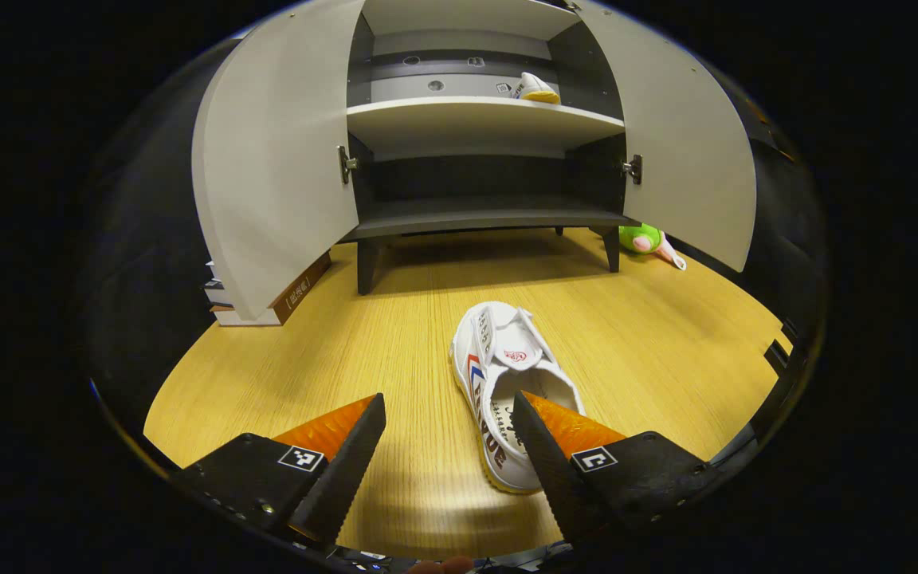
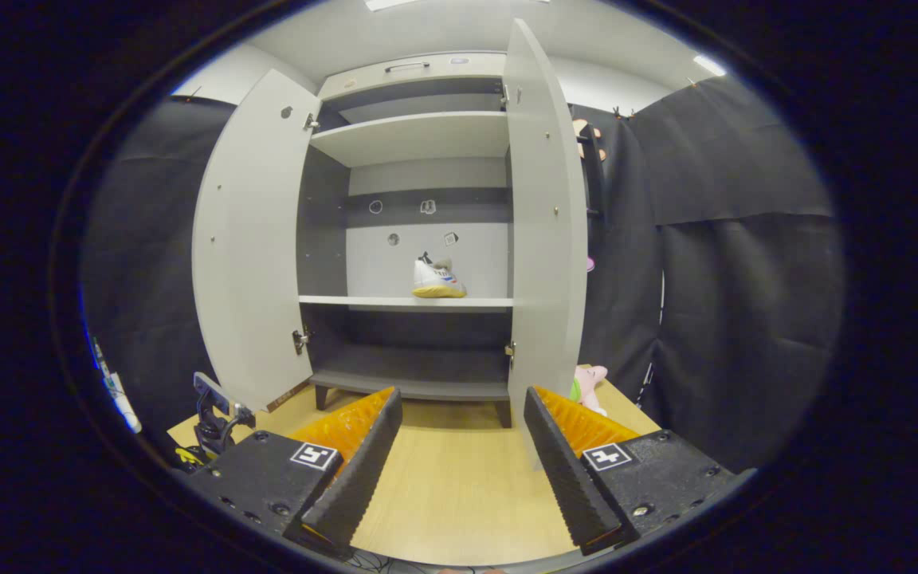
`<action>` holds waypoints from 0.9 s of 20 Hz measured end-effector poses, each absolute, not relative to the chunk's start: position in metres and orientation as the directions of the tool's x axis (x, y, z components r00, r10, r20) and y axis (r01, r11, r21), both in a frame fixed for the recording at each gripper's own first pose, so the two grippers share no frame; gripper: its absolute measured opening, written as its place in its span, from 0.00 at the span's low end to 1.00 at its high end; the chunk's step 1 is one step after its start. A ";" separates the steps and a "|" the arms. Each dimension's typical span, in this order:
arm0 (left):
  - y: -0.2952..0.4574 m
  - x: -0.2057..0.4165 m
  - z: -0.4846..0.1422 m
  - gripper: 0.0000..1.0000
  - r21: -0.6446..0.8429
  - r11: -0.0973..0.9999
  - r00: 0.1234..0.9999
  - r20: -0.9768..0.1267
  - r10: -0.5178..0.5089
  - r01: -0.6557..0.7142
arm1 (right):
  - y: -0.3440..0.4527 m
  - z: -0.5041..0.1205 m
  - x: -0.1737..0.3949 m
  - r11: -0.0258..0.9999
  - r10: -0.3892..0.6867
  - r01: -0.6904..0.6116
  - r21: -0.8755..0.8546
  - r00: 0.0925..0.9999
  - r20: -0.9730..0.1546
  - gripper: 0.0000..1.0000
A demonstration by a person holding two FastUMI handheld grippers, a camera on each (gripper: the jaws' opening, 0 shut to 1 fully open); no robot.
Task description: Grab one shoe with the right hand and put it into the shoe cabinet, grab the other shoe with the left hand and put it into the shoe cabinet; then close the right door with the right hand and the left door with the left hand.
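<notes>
A white shoe [image 1: 503,383] with red and blue stripes lies on the wooden floor [image 1: 395,343], toe toward the cabinet. My left gripper [image 1: 449,406] hovers open just behind it, its right-hand finger over the heel opening. The second white shoe [image 1: 535,88] rests on the cabinet's middle shelf [image 1: 475,112], also seen as the shelved shoe [image 2: 437,281] in the right gripper view. My right gripper [image 2: 463,402] is open and holds nothing, facing the shoe cabinet [image 2: 415,239]. Both doors stand wide: the left door [image 1: 268,159] and the right door [image 1: 682,135].
A stack of books [image 1: 268,307] lies by the cabinet's left foot, under the left door. A green and pink plush toy [image 1: 649,241] sits on the floor at the right, behind the right door [image 2: 543,215]. Black cloth walls the booth on both sides.
</notes>
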State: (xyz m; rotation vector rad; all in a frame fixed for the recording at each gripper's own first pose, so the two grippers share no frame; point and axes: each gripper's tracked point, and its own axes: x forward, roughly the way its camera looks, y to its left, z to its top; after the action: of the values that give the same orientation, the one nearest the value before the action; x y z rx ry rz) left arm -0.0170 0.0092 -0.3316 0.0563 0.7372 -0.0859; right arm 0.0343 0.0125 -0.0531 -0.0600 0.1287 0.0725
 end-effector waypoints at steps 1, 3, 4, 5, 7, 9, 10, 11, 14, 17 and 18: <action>0.009 -0.013 -0.335 0.97 0.019 0.995 0.736 -0.674 -0.058 0.095 | 0.014 -0.055 0.037 0.995 0.071 -0.080 -0.058 0.988 -0.138 0.96; 0.010 -0.010 -0.340 0.95 0.028 0.996 0.732 -0.680 -0.040 0.080 | 0.015 -0.059 0.037 0.995 0.082 -0.090 -0.050 0.985 -0.151 0.96; 0.010 -0.009 -0.343 0.95 0.028 0.996 0.726 -0.687 -0.039 0.079 | 0.015 -0.060 0.037 0.995 0.084 -0.092 -0.045 0.984 -0.156 0.97; 0.009 -0.007 -0.346 0.95 0.021 0.996 0.720 -0.692 -0.045 0.082 | 0.015 -0.061 0.038 0.995 0.085 -0.093 -0.041 0.984 -0.158 0.96; 0.004 -0.004 -0.349 0.96 0.003 0.995 0.714 -0.696 -0.069 0.100 | 0.014 -0.063 0.039 0.995 0.082 -0.091 -0.047 0.983 -0.165 0.96; 0.001 0.002 -0.351 0.97 0.001 0.992 0.713 -0.696 -0.088 0.124 | 0.012 -0.065 0.042 0.994 0.075 -0.087 -0.062 0.983 -0.170 0.97; 0.001 0.006 -0.352 0.97 0.009 0.991 0.717 -0.692 -0.090 0.133 | 0.011 -0.065 0.043 0.994 0.073 -0.086 -0.067 0.982 -0.172 0.97; 0.004 0.011 -0.356 0.97 0.019 0.990 0.714 -0.695 -0.087 0.138 | 0.011 -0.066 0.044 0.994 0.074 -0.087 -0.069 0.982 -0.171 0.97; 0.008 0.018 -0.366 0.84 0.009 0.994 0.689 -0.722 -0.069 0.110 | 0.012 -0.068 0.049 0.993 0.073 -0.087 -0.076 0.981 -0.180 0.96; 0.000 0.022 -0.369 0.56 -0.005 0.995 0.703 -0.708 -0.075 0.101 | 0.012 -0.072 0.052 0.992 0.068 -0.086 -0.089 0.980 -0.186 0.97; -0.002 0.024 -0.366 0.42 0.000 0.994 0.715 -0.694 -0.079 0.109 | 0.012 -0.072 0.053 0.992 0.068 -0.086 -0.094 0.980 -0.186 0.97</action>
State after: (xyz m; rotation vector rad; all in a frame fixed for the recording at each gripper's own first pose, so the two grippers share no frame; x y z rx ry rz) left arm 0.0236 -0.0020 -0.3664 0.0417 0.7667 -0.1043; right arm 0.0532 0.0120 -0.0720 -0.1017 0.1837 0.0775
